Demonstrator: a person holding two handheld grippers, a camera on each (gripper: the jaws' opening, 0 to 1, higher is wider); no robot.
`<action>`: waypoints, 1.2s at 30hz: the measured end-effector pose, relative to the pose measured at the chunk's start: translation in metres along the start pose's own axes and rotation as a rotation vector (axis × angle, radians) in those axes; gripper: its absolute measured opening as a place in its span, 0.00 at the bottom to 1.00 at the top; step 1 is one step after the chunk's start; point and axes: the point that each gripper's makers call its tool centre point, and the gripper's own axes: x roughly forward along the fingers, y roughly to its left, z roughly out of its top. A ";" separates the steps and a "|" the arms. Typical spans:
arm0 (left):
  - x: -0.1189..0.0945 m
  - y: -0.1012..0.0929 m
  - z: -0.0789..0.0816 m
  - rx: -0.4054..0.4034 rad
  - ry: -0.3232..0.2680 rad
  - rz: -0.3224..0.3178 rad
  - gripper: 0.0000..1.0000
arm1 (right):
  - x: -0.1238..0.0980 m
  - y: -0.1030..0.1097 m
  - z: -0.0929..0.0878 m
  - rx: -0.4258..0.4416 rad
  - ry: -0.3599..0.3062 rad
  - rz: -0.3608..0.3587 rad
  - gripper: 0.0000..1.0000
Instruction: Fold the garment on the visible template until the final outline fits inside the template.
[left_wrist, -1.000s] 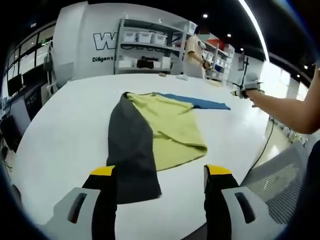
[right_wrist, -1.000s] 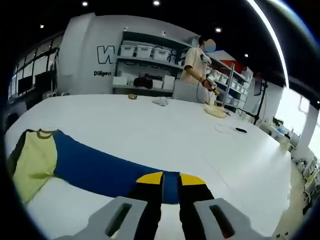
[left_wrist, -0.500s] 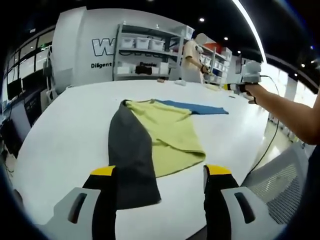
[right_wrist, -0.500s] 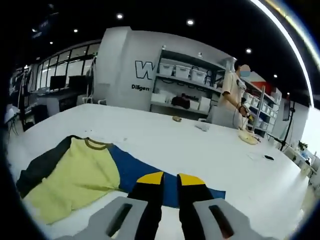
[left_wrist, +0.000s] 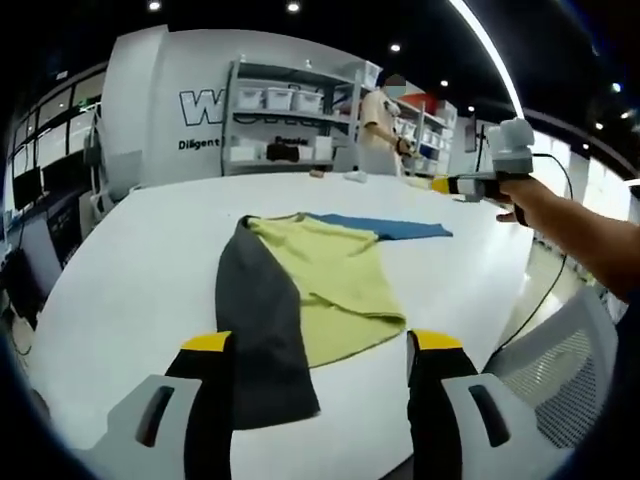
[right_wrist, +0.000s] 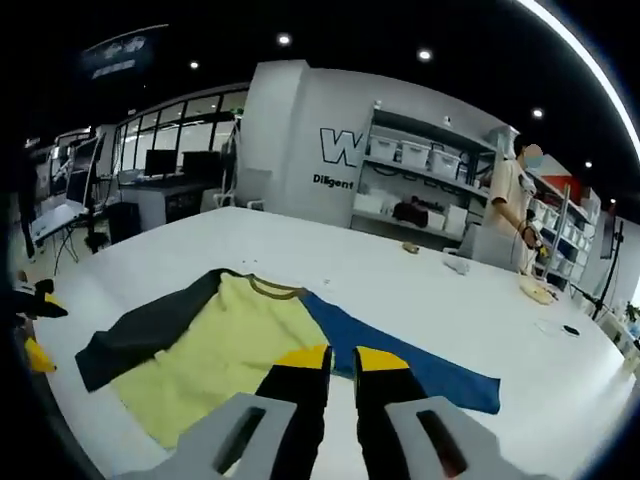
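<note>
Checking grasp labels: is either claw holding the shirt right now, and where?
Left claw: open, holding nothing. Right claw: jaws nearly together above the shirt; whether they pinch any cloth cannot be told.

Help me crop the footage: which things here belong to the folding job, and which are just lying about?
Part of the job:
- garment, yellow body with a dark sleeve and a blue sleeve, spread on the white table
- left tool, jaws apart
- right tool, jaws nearly together

Just lying about:
- small items far across the table
- shelving with bins
- person by the shelves
</note>
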 end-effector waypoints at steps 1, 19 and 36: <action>0.000 -0.001 0.001 -0.001 -0.006 -0.003 0.65 | -0.002 0.007 0.000 -0.002 -0.001 0.011 0.06; -0.003 -0.005 0.007 0.021 -0.031 -0.017 0.65 | -0.040 0.121 -0.003 -0.039 -0.010 0.229 0.08; -0.003 -0.006 0.006 0.025 -0.034 -0.025 0.65 | -0.067 0.163 -0.004 0.002 -0.046 0.279 0.49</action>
